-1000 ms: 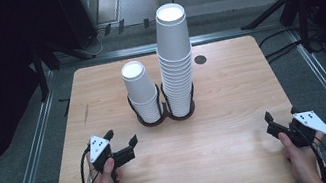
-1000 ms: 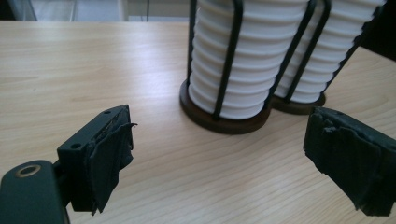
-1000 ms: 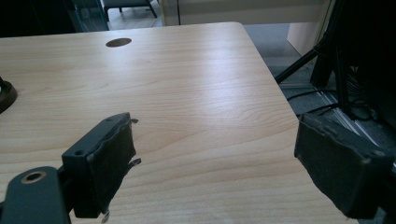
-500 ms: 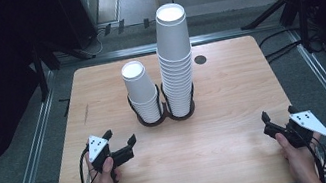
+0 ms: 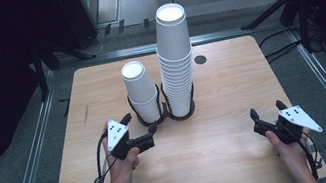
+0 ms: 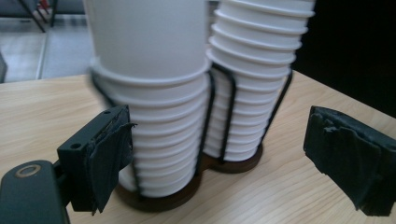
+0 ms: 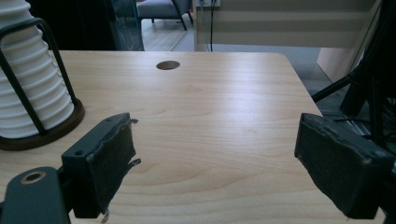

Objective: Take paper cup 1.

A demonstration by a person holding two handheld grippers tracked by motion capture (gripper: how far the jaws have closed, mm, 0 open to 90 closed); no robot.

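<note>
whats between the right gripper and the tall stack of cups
Nothing: in the high view only bare wooden table lies between the right gripper and the tall stack of cups. The right gripper view shows the same bare wood.

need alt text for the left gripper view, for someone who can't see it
Two open black gripper jaws frame the left gripper view of two stacks of white paper cups, the nearer stack left of the farther stack. Both stand in a black wire holder with a dark round base on a light wooden table.
</note>
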